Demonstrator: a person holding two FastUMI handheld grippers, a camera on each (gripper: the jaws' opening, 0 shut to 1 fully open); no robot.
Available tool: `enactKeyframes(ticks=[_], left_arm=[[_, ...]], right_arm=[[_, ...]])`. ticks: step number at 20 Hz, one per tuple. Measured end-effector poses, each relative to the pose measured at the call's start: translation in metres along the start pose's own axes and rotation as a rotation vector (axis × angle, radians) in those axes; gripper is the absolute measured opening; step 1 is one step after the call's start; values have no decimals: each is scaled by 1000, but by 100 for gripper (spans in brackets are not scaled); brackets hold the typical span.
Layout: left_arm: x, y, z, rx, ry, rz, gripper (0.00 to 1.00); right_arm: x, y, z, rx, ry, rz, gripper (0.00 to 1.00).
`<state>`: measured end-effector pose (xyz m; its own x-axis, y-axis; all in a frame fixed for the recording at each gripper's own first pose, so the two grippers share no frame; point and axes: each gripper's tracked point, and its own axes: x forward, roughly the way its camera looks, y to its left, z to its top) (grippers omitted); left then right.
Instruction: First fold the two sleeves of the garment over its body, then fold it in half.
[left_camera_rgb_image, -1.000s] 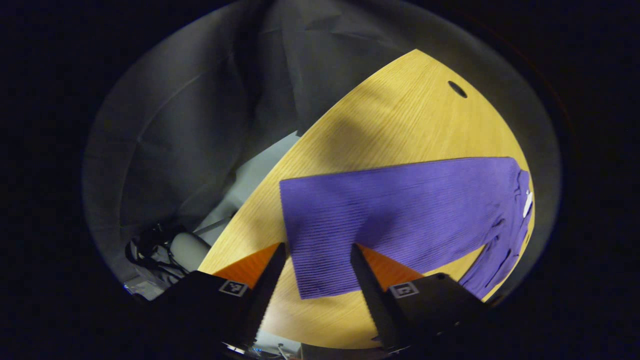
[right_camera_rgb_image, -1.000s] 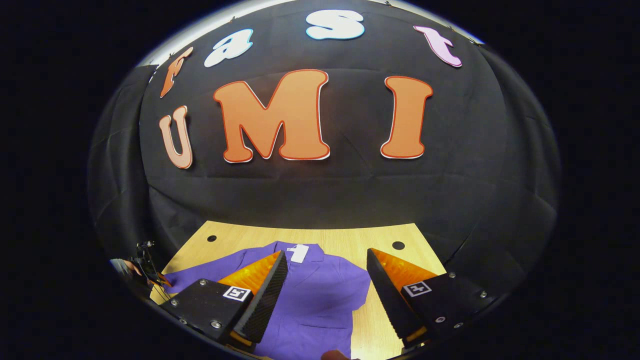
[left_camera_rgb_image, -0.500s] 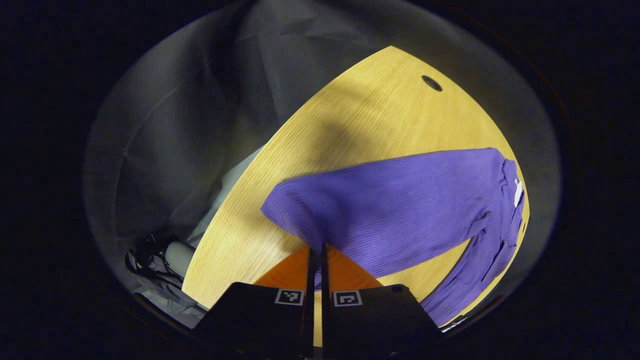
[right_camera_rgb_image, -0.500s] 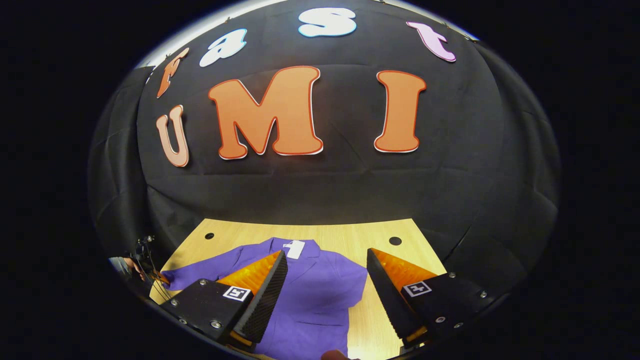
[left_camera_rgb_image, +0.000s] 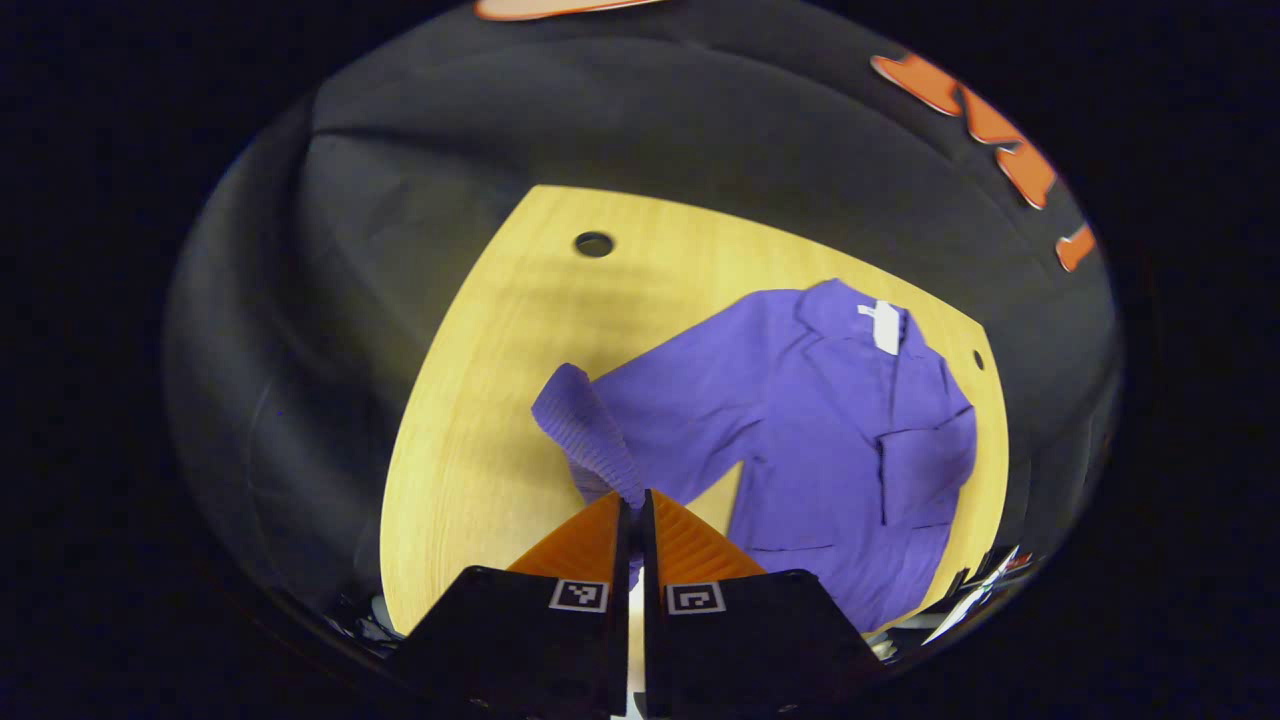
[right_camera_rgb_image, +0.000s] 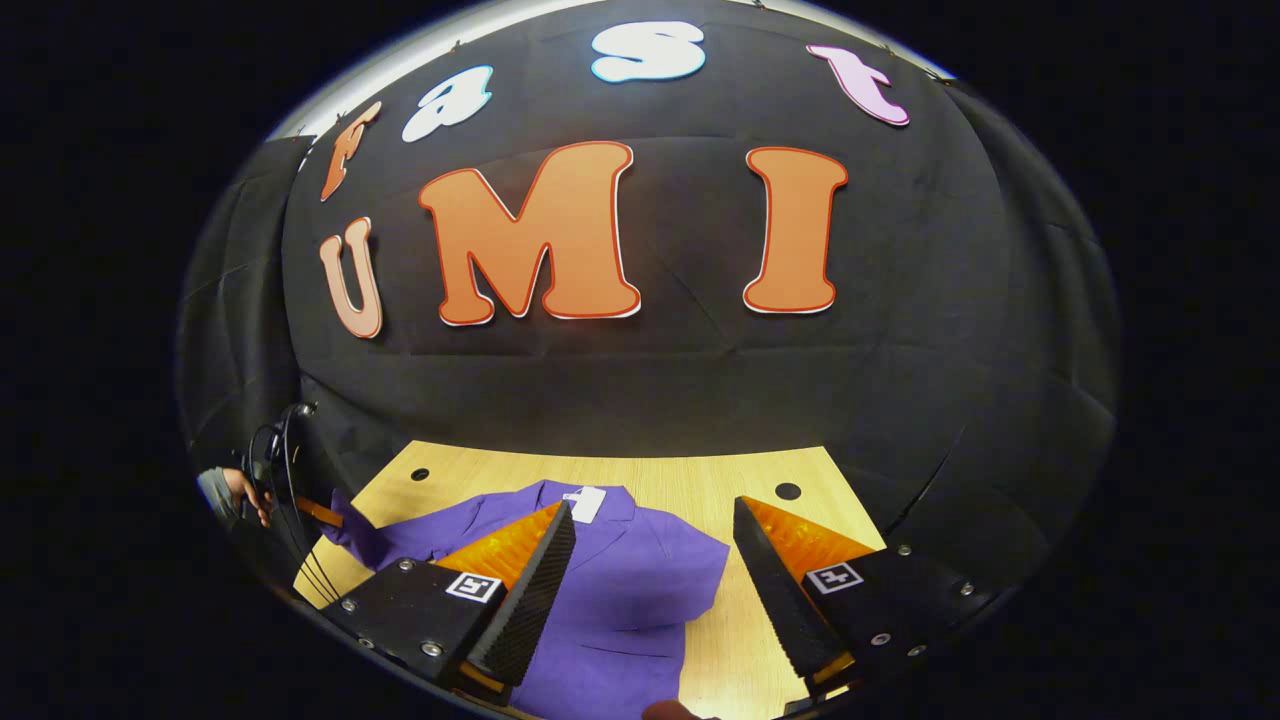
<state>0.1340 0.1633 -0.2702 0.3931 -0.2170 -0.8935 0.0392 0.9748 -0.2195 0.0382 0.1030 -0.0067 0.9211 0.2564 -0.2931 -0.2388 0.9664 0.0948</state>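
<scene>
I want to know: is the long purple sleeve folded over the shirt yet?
Not yet. The left gripper pinches the sleeve end, lifted above the table, beside the shirt body.

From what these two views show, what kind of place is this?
Probably a recording booth, not a home: black cloth wall behind a bare wooden table with cable holes, holding only a purple jacket.
</scene>
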Motion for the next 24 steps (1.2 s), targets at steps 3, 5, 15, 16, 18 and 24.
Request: enactKeyframes(ticks=[3, 5, 15, 16, 18, 24], left_arm=[[-9, -52, 27, 93, -19, -52, 7], [-14, -88, 35, 140, -33, -74, 7], [-1, -263, 47, 335, -12, -144, 7], [1, -275, 47, 345, -7, -147, 7], [7, -293, 44, 362, 3, -149, 7], [31, -356, 40, 433, 21, -167, 7]], right_arm=[[-4, -11, -2, -7, -11, 9, 95], [-6, -19, -3, 3, -16, 13, 95], [-26, -80, -13, 38, -36, -17, 95], [-28, -86, -15, 49, -39, -22, 95], [-33, -97, -19, 64, -41, -33, 94], [-44, -127, -32, 87, -35, -70, 94]])
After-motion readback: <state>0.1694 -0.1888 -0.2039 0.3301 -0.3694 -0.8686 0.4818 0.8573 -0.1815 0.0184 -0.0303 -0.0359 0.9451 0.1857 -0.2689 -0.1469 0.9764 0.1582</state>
